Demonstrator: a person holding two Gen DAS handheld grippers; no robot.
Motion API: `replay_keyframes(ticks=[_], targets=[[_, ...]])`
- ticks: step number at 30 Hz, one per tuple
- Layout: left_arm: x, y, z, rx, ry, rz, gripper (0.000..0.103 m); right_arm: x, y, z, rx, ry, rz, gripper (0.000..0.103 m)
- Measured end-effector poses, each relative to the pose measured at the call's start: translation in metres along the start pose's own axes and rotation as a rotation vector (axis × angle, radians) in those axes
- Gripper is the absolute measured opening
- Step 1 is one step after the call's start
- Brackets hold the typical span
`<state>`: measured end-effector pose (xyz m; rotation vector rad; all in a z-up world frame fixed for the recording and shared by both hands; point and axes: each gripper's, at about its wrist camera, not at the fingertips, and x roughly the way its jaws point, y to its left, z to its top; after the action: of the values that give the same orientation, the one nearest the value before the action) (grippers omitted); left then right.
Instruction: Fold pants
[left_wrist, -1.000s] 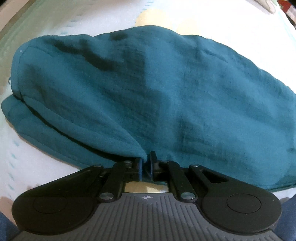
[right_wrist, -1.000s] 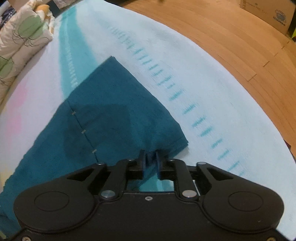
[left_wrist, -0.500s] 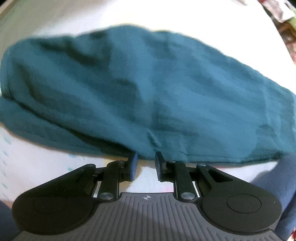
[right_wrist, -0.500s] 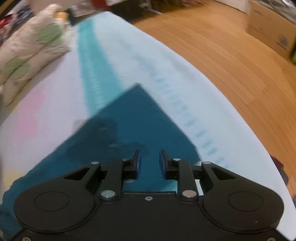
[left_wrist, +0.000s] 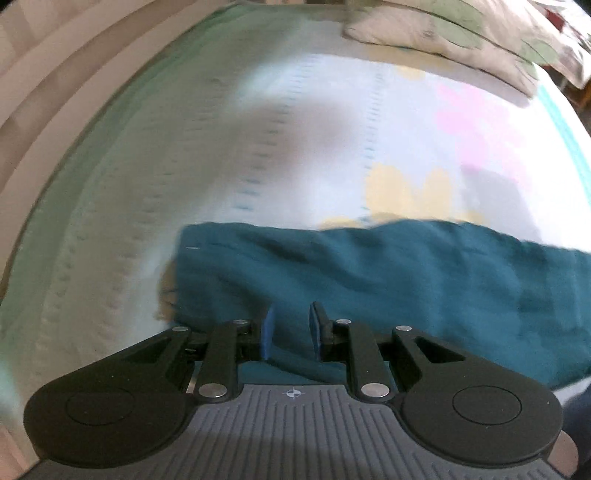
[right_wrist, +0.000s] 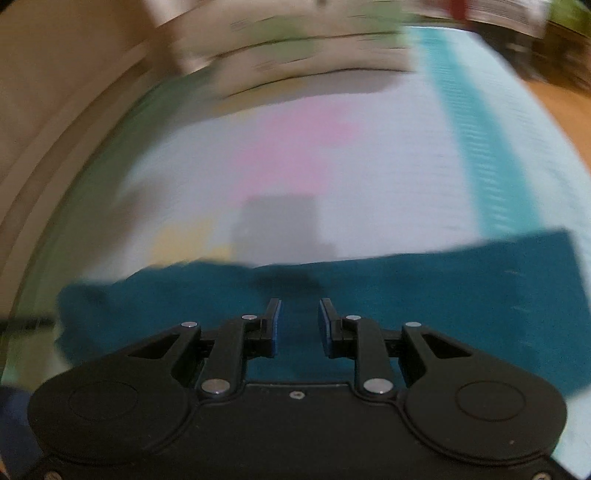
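Observation:
The teal pants (left_wrist: 388, 280) lie folded in a long band across the bed sheet (left_wrist: 258, 140). My left gripper (left_wrist: 290, 325) is open and empty, raised over the near left part of the pants. In the right wrist view the pants (right_wrist: 424, 295) stretch from left to right. My right gripper (right_wrist: 298, 319) is open and empty above their middle. Both views are blurred by motion.
A patterned pillow (left_wrist: 461, 40) lies at the head of the bed; it also shows blurred in the right wrist view (right_wrist: 295, 48). The sheet has a teal stripe (right_wrist: 476, 140) and pink and yellow patches. Wooden floor (right_wrist: 554, 99) lies beyond the bed's right edge.
Both grippers let go of the pants' edge, opened and pulled up and back. The pants now lie flat on the sheet and look smaller in both views.

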<state>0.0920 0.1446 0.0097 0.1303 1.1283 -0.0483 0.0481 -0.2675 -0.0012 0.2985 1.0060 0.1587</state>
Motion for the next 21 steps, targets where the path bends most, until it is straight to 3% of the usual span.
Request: replay_keyframes(ticks=[3, 7, 10, 16, 21], targets=[[0.003, 0.03, 0.009, -0.07, 0.015, 0.009, 0.02, 0.03, 0.054, -0.007, -0.132, 0.036, 0.094, 0.034], [0.0, 0.07, 0.018, -0.177, 0.01, -0.08, 0.02, 0.064, 0.125, -0.024, -0.311, 0.066, 0.199, 0.034], [-0.013, 0.092, 0.022, -0.197, -0.028, -0.091, 0.02, 0.085, 0.168, -0.041, -0.436, 0.09, 0.268, 0.034], [-0.037, 0.136, 0.026, -0.218, -0.093, 0.0, 0.02, 0.121, 0.228, -0.067, -0.611, 0.092, 0.369, 0.034], [-0.018, 0.14, 0.02, -0.222, -0.078, 0.031, 0.02, 0.155, 0.257, -0.078, -0.687, 0.113, 0.396, 0.034]])
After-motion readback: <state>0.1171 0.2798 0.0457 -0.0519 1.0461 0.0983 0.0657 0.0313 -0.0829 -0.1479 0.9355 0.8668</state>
